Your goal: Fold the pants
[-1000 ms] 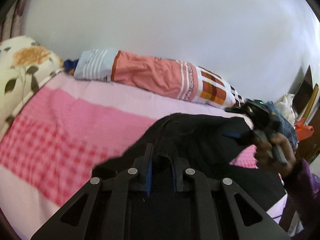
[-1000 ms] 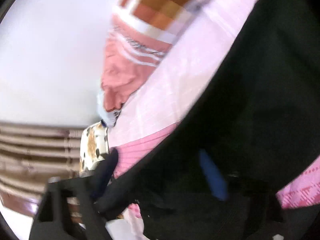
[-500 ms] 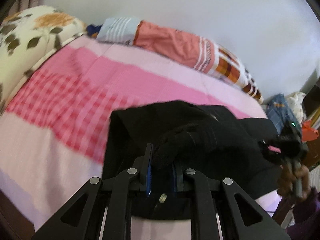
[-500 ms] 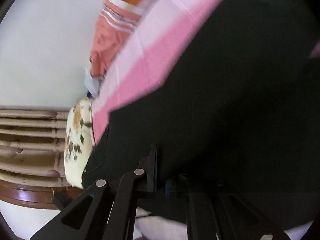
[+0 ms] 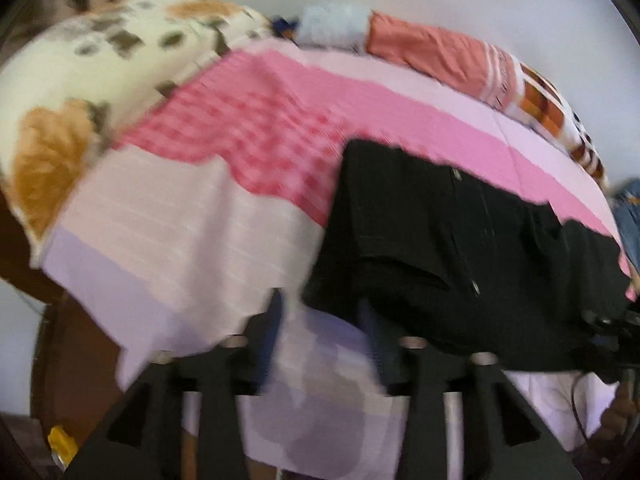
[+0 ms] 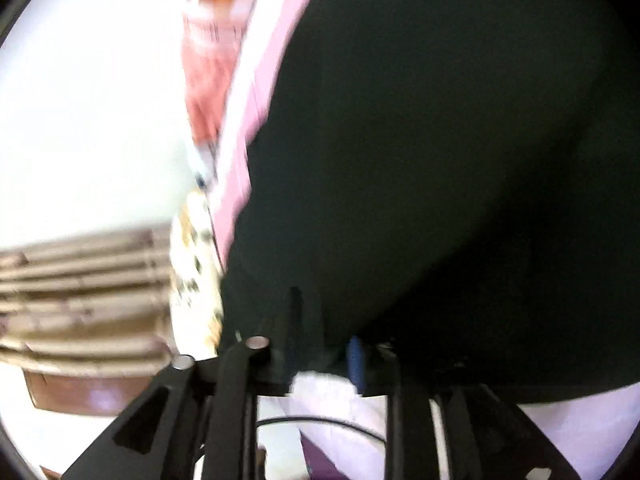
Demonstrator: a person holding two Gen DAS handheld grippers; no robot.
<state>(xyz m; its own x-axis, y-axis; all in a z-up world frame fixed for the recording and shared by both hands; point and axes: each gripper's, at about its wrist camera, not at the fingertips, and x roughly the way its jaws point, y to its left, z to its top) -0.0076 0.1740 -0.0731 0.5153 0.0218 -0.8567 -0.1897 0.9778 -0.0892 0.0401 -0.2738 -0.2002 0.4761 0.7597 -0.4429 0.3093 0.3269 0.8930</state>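
Note:
The black pants (image 5: pixel 452 248) lie folded over on the pink checked bedsheet (image 5: pixel 256 128), near the bed's front right edge. My left gripper (image 5: pixel 320 320) is open and empty, just off the front left corner of the pants. My right gripper (image 6: pixel 324 336) is open, its blue-padded fingers (image 6: pixel 354 360) at the near edge of the pants (image 6: pixel 440 140), which fill most of the right wrist view. The right gripper also shows at the far right of the left wrist view (image 5: pixel 608 332). Both views are blurred.
A floral pillow (image 5: pixel 80 80) lies at the bed's left. A rolled orange and checked blanket (image 5: pixel 460 60) lies along the white wall. Blue cloth (image 5: pixel 628 216) sits at the far right. The brown bed frame (image 5: pixel 60 360) shows below the sheet.
Both grippers have let go of the pants and opened. The pants now lie flat on the bed. My left gripper has pulled back toward the bed's front edge.

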